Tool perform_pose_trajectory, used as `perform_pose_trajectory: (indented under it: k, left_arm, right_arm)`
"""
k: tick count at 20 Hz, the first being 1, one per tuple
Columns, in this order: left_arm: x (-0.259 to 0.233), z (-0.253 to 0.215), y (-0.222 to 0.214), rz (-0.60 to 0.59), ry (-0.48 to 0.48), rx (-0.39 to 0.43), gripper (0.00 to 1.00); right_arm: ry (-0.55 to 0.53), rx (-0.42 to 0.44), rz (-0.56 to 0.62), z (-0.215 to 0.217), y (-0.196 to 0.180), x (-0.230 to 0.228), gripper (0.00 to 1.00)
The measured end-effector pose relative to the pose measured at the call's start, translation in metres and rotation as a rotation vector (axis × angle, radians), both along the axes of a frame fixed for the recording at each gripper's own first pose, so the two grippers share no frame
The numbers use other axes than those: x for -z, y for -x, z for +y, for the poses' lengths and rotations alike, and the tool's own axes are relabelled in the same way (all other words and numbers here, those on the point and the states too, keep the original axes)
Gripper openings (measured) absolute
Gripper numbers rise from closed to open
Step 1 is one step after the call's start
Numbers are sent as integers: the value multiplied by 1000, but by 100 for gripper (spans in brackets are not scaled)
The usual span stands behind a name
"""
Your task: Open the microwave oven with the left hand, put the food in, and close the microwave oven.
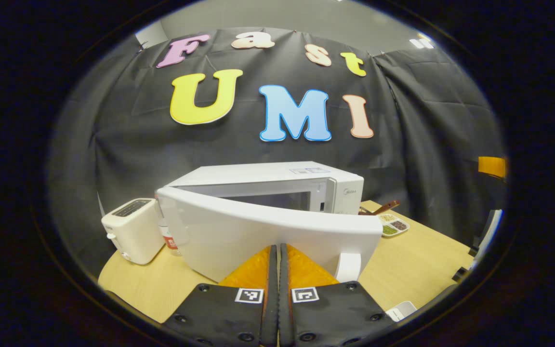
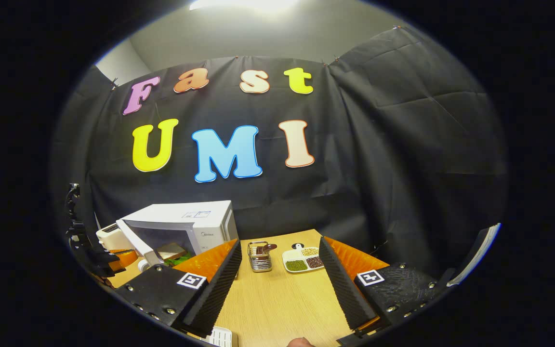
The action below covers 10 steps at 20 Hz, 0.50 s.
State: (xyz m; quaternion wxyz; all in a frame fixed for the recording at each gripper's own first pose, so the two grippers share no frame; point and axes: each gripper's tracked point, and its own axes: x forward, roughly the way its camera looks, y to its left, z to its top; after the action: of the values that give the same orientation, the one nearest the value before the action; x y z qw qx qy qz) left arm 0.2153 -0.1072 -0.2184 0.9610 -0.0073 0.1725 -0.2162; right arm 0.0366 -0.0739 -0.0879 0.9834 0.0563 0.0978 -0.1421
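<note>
Two grippers work at a wooden table (image 2: 277, 299) in the booth. In the left gripper view, the left gripper (image 1: 278, 255) has its fingers pressed together with nothing between them, and their tips sit against the outer face of the microwave door (image 1: 258, 231). That door stands partly open, swung out toward the camera from its hinge on the left, with its white handle (image 1: 348, 267) just to the right of the fingers. Behind the door is the white microwave (image 1: 277, 180), its dim cavity showing above the door's top edge. A white toaster (image 1: 133, 230) stands just left of the microwave, and a small bottle is tucked between the two. To the right of the microwave lies a divided dish of beans (image 1: 393, 225).

In the right gripper view, the right gripper (image 2: 280, 277) is spread wide and holds nothing, hovering over bare tabletop. The microwave (image 2: 186, 224) lies well off to its left, door (image 2: 135, 243) ajar. Below the door's lower edge, the food (image 2: 172, 251), a sandwich with bread on top and green leaves under it, shows just beyond the left finger of this gripper. Whether it rests inside the cavity or in front of it cannot be told. Between the spread fingers, farther back, stand a small wire rack (image 2: 259, 256) and the dish of beans (image 2: 304, 260).
</note>
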Motion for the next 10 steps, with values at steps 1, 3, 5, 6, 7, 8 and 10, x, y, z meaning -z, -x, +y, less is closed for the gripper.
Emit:
perform_pose_trajectory:
  k: [1,3,5,6,7,8,10]
  left_arm:
    - [1,-4,-6,-3,-4,15,7]
    - [0,-13,-15,-10,-7,44,8]
    - [1,-22,-28,-21,-6,68,7]
    - [2,-26,-33,-23,-3,77,7]
    - [2,-29,-39,-27,2,81,7]
    - [3,-32,-44,-28,7,86,8]
    - [6,-36,-54,-29,16,94,8]
  right_arm:
    - [2,11,-2,0,1,0,98]
    - [9,42,-6,-4,4,-2,98]
    - [10,70,-4,-5,7,-3,98]
    - [13,80,-3,-5,8,-4,98]
    - [19,90,-1,-6,9,-4,98]
    - [27,100,2,-6,10,-4,98]
    - [36,115,11,-5,12,-4,98]
